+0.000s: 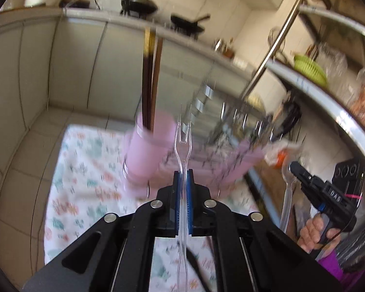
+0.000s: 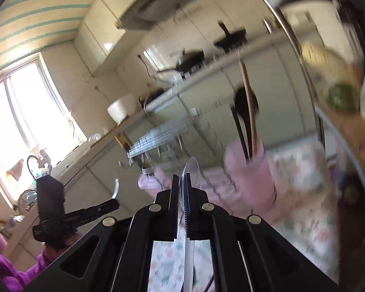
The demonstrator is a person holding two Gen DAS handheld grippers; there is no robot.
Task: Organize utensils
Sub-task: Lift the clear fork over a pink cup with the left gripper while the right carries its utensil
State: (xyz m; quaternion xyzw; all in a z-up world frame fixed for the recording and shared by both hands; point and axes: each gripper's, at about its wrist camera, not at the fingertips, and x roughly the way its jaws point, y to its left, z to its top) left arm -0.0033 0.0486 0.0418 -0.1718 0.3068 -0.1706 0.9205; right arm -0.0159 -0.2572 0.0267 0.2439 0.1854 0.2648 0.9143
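My left gripper (image 1: 182, 174) is shut on the handle of a clear plastic fork (image 1: 182, 133), whose tines point forward and up. Beyond it, blurred, a pink utensil holder (image 1: 146, 150) holds dark chopsticks (image 1: 149, 77) on a floral cloth (image 1: 85, 170). My right gripper (image 2: 181, 177) is shut on a clear plastic spoon (image 2: 191, 170), its bowl sticking out past the fingertips. From the left wrist the right gripper (image 1: 293, 166) shows at the right with the spoon (image 1: 287, 182) hanging from it. The left gripper (image 2: 118, 202) and its fork (image 2: 115, 187) appear low left in the right wrist view. The pink holder (image 2: 245, 177) lies ahead, to the right.
A metal shelf rail (image 1: 328, 97) curves along the right, with a green colander (image 1: 309, 68) and jars on it. Behind the holder a blurred rack section (image 1: 231, 119) carries shiny pieces. Farther off, a kitchen counter (image 1: 97, 14) bears dark pans (image 1: 138, 4). A bright window (image 2: 24, 112) is at the left.
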